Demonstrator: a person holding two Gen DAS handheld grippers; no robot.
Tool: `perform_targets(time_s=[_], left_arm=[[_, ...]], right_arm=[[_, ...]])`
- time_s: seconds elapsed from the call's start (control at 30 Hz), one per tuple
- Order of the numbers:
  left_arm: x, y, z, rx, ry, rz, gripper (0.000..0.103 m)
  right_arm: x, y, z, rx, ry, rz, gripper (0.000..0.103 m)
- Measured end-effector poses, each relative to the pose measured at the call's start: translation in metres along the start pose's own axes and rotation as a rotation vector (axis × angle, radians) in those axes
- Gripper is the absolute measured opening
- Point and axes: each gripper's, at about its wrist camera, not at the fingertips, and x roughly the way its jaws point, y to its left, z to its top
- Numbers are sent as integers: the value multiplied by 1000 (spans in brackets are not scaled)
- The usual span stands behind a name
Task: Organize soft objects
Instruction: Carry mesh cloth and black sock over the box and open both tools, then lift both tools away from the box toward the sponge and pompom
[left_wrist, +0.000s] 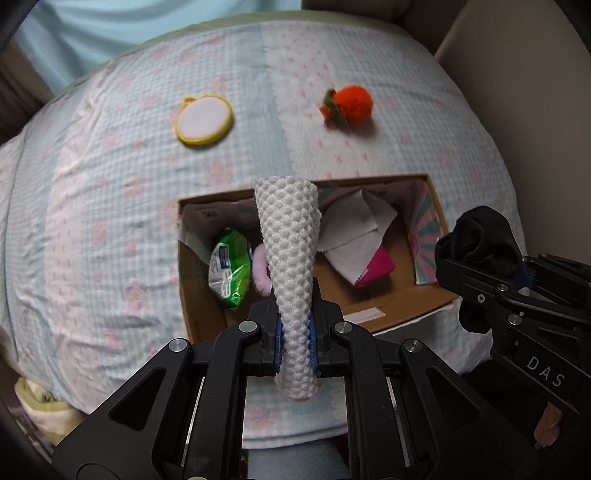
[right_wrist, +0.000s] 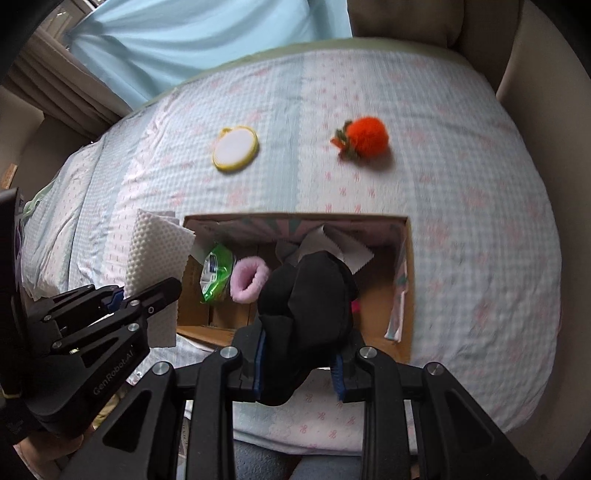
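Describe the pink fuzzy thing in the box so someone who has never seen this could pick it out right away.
On the checked bedspread sits an open cardboard box. Inside it, toward its left end, the pink fuzzy ring lies right beside a green plastic packet. It is the only fluffy, pale pink loop there; the neighbours are a shiny packet and flat cloth pieces.

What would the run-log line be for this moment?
left gripper: shut on white textured cloth | right gripper: shut on black fabric | both above cardboard box | orange plush, yellow-rimmed disc: on bed
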Motion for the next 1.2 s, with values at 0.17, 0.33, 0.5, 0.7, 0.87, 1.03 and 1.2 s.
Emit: perform_targets(time_s=[0.17,0.33,0.5,0.7,0.87,1.03,1.2], left_arm=[[44,8,-3,41,69,-10,9],[73,10,-8,85,116,-32,9],[91,11,-10,115,150,-33,9],[96,14,-5,151,129,21,101],[104,22,-11,169,142,7,103],[105,32,-14,153,143,3,103],[92,36,-10,130,133,5,103]], right_arm=[[33,-2,-5,64,45,-5,26],[69,-10,-7,151,100,-16,26],[91,-16,-12,206,131,-9,26],[104,-17,-10,256,139,15,80],[110,-25,-8,302,135,15,100],[109,-29,-10,295,125,-14,100],[98,-24,-10,282,76,-21,100]])
